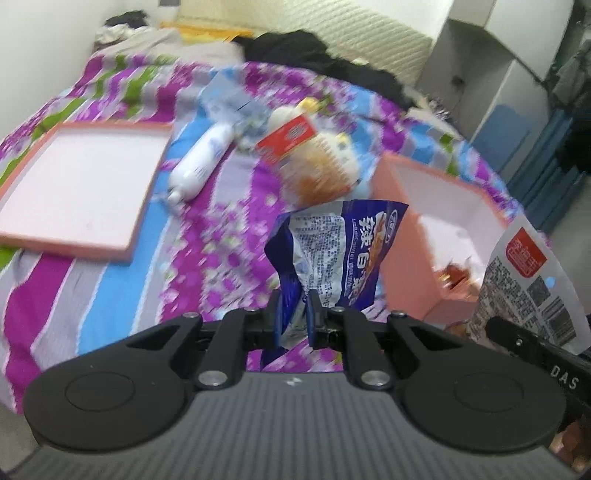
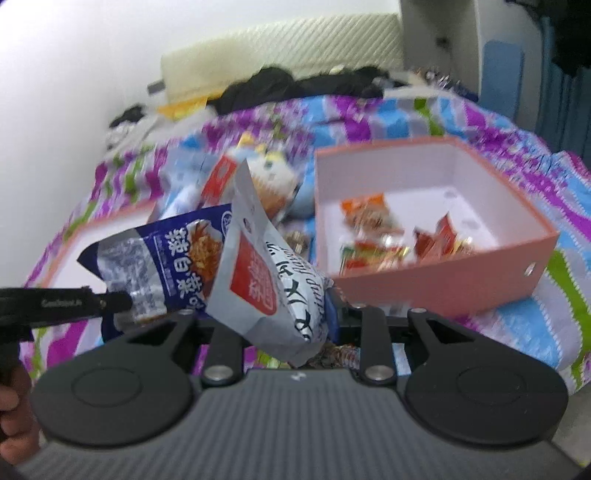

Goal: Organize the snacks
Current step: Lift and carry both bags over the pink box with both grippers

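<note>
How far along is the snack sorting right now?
Partway. A few orange and red packets already lie in the pink box. The left hand-held gripper holds a blue packet, the right hand-held gripper a grey pouch. A white bottle and a bread pack remain on the bed.

Striped purple, blue, green floral bedspread (image 1: 110, 295) covers bed; black clothing (image 1: 314, 55) heaped at far end against cream quilted headboard (image 1: 332, 22); white shelf unit (image 1: 480, 55) at right; blue panel (image 1: 498, 129) beside it; yellow item (image 1: 207, 31) near pillow area.
</note>
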`<control>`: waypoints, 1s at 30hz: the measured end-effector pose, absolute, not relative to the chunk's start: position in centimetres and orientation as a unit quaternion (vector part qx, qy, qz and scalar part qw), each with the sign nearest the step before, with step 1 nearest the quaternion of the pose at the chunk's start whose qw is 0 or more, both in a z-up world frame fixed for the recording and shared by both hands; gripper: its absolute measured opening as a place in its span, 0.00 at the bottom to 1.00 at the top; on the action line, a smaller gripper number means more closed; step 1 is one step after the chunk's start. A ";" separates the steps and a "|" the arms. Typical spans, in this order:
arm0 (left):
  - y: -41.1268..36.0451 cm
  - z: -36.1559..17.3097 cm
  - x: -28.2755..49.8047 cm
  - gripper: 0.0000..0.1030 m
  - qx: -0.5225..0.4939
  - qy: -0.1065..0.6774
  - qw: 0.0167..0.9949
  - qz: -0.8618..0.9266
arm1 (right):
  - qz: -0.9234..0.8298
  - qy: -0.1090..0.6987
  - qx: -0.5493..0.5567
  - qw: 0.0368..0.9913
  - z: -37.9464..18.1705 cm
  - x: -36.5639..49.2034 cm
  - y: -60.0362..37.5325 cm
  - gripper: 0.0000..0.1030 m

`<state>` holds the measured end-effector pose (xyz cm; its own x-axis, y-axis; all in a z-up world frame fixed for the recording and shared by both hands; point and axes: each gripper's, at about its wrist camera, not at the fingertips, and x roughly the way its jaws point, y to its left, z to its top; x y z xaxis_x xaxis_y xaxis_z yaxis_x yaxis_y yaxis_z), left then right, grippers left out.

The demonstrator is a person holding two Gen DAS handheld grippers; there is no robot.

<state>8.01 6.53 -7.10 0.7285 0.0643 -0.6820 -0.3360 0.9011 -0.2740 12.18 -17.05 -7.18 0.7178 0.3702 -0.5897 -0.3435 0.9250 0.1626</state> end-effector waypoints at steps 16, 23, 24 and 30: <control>0.9 4.3 18.8 0.14 -0.157 0.262 0.952 0.015 | 0.139 0.224 0.043 0.964 0.9 19.7 -22.8 0.28; -2.9 4.6 24.1 0.14 -0.138 0.283 0.949 -0.022 | 0.114 0.244 0.046 0.962 0.3 24.6 -25.8 0.29; -3.5 4.2 25.2 0.14 -0.133 0.292 0.947 -0.029 | 0.110 0.250 0.046 0.961 0.0 25.2 -26.0 0.29; -7.1 1.0 31.7 0.14 -0.107 0.345 0.931 -0.045 | 0.094 0.310 0.035 0.945 -3.8 30.3 -27.3 0.29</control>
<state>31.72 -7.06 0.99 0.7584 -0.1578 -0.6324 0.0097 0.9729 -0.2311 30.30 -27.32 -3.83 0.7895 0.1999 -0.5803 -0.1568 0.9798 0.1241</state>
